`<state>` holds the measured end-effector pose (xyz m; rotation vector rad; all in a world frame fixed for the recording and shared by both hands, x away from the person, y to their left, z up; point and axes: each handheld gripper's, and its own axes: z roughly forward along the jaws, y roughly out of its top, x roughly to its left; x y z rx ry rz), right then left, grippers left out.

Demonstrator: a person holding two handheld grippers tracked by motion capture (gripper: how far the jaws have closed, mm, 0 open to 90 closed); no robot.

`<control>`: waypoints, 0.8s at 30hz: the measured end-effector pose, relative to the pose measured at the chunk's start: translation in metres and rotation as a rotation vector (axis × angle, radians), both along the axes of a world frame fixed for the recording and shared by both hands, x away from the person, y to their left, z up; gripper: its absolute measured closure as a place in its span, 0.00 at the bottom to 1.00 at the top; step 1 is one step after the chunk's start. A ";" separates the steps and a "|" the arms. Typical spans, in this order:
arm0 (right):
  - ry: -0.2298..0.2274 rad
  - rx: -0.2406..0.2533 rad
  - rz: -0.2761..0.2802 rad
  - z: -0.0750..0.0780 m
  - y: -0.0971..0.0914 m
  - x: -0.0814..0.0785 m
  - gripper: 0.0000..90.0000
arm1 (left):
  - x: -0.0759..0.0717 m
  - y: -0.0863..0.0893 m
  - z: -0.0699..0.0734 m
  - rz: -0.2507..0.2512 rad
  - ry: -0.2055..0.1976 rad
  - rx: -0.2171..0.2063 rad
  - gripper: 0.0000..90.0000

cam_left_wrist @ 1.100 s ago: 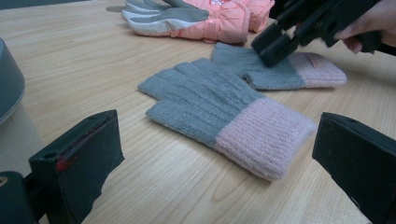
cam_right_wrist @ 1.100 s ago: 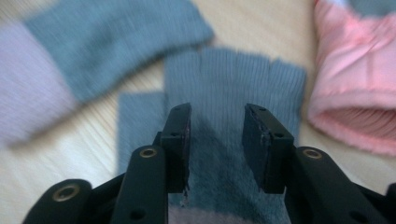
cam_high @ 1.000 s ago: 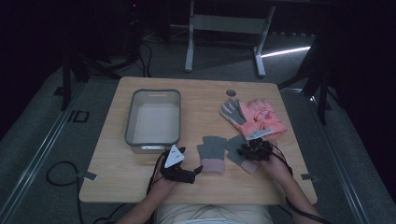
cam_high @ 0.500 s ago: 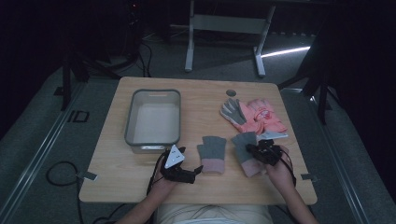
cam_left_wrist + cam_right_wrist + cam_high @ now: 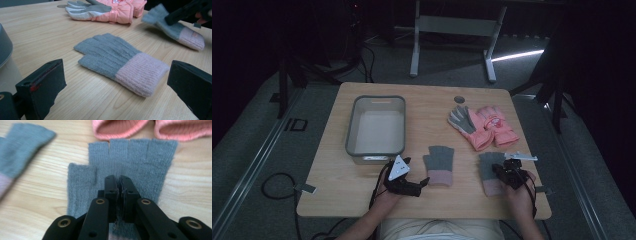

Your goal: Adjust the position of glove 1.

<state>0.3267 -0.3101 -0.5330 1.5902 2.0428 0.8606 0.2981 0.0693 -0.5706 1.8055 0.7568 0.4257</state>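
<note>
Two grey knit gloves with pink cuffs lie on the wooden table. One grey glove (image 5: 439, 162) (image 5: 117, 57) (image 5: 20, 147) lies flat at the front middle, fingers pointing away. My left gripper (image 5: 422, 182) (image 5: 116, 71) rests on the table just left of its cuff, open, its jaws standing wide on either side of the glove and apart from it. My right gripper (image 5: 504, 172) (image 5: 119, 186) is shut on the other grey glove (image 5: 487, 167) (image 5: 175, 30) (image 5: 140, 157), pinching the knit at the palm.
A pair of pink padded gloves (image 5: 489, 127) (image 5: 112, 10) (image 5: 120, 127) lies behind the right-hand grey glove. A grey empty bin (image 5: 376, 150) (image 5: 5, 47) stands at the left middle. A small dark round spot (image 5: 459, 99) marks the table's far side.
My right gripper has moved to the right and slightly nearer, taking its grey glove away from the other one. The left gripper and the middle glove have kept still.
</note>
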 end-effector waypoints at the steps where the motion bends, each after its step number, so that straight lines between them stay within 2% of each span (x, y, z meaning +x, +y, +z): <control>1: 0.001 0.002 -0.011 -0.003 -0.001 0.002 0.95 | 0.000 0.000 0.000 0.000 -0.001 0.000 0.01; 4: 0.013 -0.007 -0.023 -0.011 -0.003 0.006 0.94 | 0.000 0.000 0.000 0.000 0.000 0.000 0.01; 8: 0.001 -0.003 -0.025 -0.015 -0.005 0.005 0.93 | 0.000 0.000 0.000 -0.003 0.001 -0.002 0.01; 12: -0.003 -0.014 -0.007 -0.012 -0.005 0.006 0.81 | 0.000 0.000 0.000 -0.004 0.000 -0.002 0.01; 15: -0.021 -0.035 0.068 -0.004 -0.011 0.009 0.77 | 0.000 0.000 0.000 -0.006 0.003 -0.003 0.01; 16: -0.015 -0.049 0.104 -0.001 -0.015 0.011 0.74 | 0.001 0.001 0.000 -0.006 0.006 -0.007 0.01; 17: -0.004 -0.042 0.149 0.000 -0.019 0.013 0.71 | 0.001 0.001 0.000 -0.006 0.008 -0.011 0.01; 19: 0.009 -0.035 0.214 0.003 -0.026 0.016 0.70 | 0.001 0.001 0.000 -0.006 0.008 -0.011 0.01; 21: 0.013 -0.052 0.271 0.005 -0.030 0.017 0.69 | 0.001 0.001 0.000 -0.009 0.006 -0.010 0.01; 24: 0.009 -0.076 0.327 0.005 -0.032 0.016 0.67 | 0.000 0.001 0.000 -0.013 0.003 -0.007 0.01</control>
